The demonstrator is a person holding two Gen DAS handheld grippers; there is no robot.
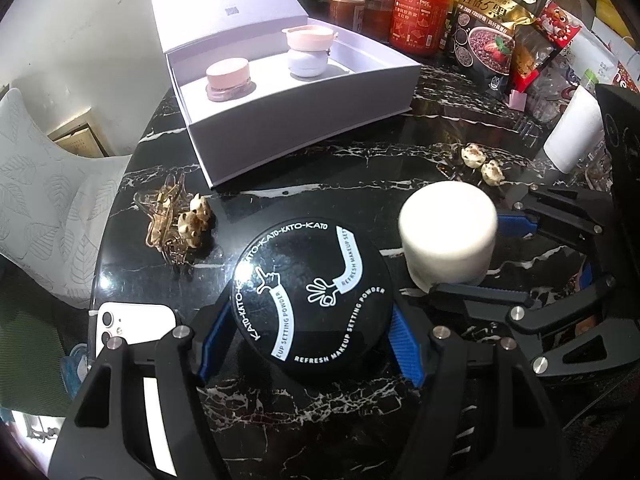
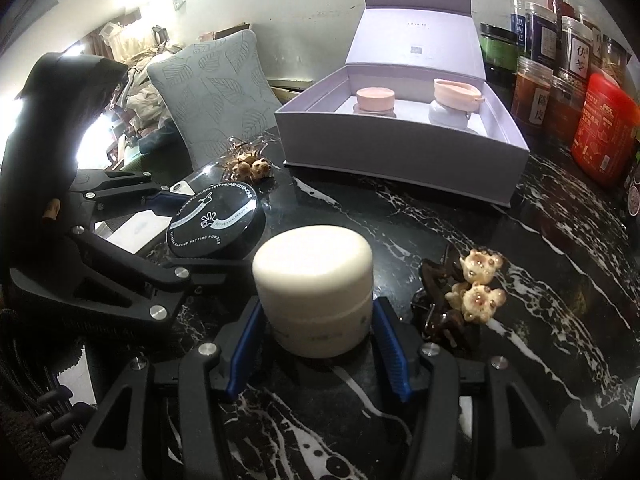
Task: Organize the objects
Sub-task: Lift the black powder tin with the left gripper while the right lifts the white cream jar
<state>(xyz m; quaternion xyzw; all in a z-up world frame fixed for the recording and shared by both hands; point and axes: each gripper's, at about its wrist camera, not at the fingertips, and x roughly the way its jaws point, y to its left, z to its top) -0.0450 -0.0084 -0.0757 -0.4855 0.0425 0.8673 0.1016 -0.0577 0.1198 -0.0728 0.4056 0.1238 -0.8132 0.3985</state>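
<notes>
My left gripper [image 1: 310,344] is shut on a round black setting-powder compact [image 1: 310,296], blue pads on both its sides. My right gripper [image 2: 316,346] is shut on a white cream jar [image 2: 316,296]; the jar also shows in the left wrist view [image 1: 448,236], and the compact in the right wrist view [image 2: 216,224]. Both sit low over the black marble table [image 2: 540,248]. An open lilac box [image 1: 304,116] at the back holds a pink-lidded jar [image 1: 229,80] and a white jar with a pink lid [image 1: 307,52]. The box also shows in the right wrist view [image 2: 400,160].
Two hair clips with bear charms lie on the table, one left [image 1: 188,224] and one right [image 2: 476,288]. A white phone [image 1: 132,324] lies at the near left edge. Spice jars, a red tin [image 1: 418,20] and snack bags [image 1: 488,28] line the back. A white roll [image 1: 572,136] stands right.
</notes>
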